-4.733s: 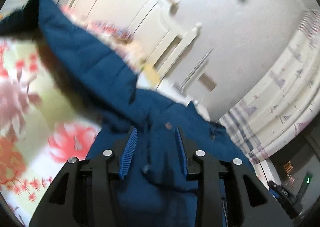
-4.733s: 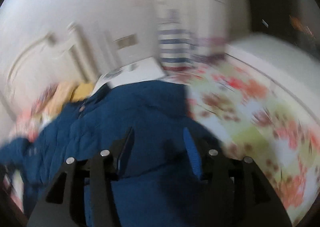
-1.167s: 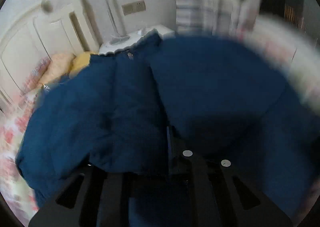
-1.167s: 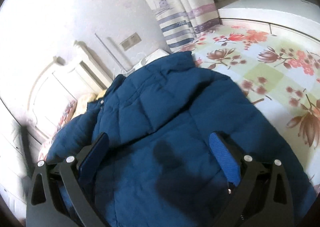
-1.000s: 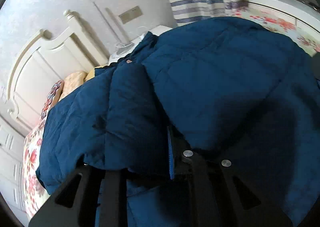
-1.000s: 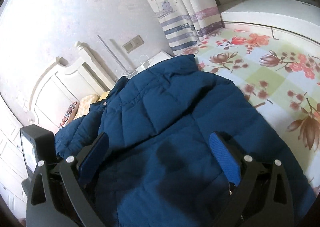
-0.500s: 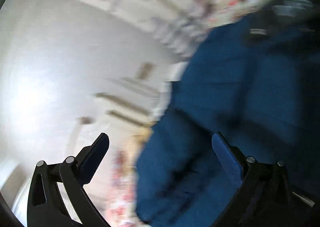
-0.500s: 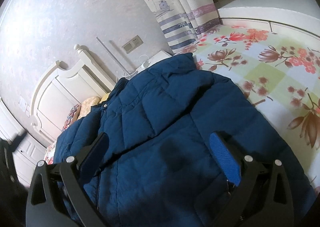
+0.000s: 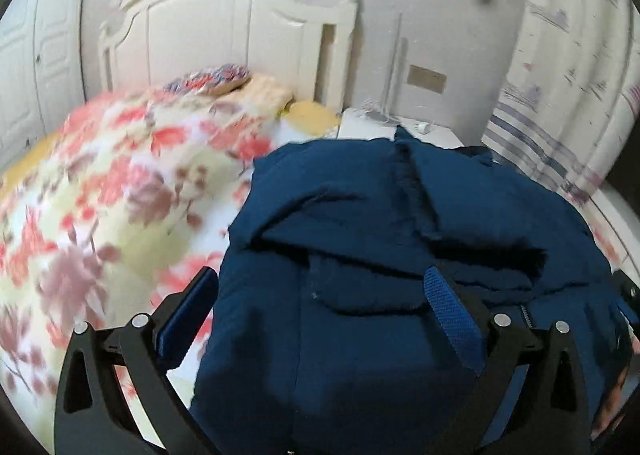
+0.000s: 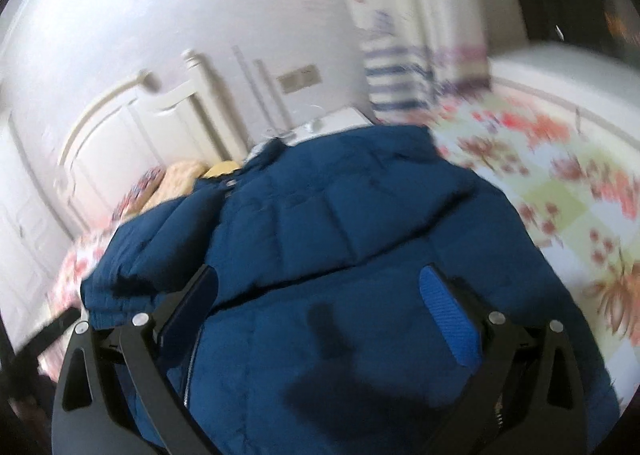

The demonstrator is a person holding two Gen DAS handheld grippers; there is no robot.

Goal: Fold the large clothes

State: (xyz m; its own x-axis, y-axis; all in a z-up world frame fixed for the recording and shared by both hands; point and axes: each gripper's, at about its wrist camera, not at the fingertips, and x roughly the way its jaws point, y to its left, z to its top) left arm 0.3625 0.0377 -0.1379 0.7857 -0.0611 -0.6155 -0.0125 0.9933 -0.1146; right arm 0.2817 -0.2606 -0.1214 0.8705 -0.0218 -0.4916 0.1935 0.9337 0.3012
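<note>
Through my left wrist camera, my left gripper stands with its jaws spread wide and nothing pinched between them; they have just been opening. The blue padded jacket lies folded in a heap on the flowered bedspread, filling the middle and right of this view. Its near left edge runs just inside my left finger, which hangs over bare bedspread, while my right finger sits over the jacket's near part. Past the jacket, at the far end, I see pillows, the white headboard and a striped curtain on the right. Through my right wrist camera, which is blurred, my right gripper is likewise spread wide and grips nothing. The jacket spreads beneath and beyond both fingers, its zip running along the near left by my left finger. The bedspread shows bare to the right, the headboard far left.
</note>
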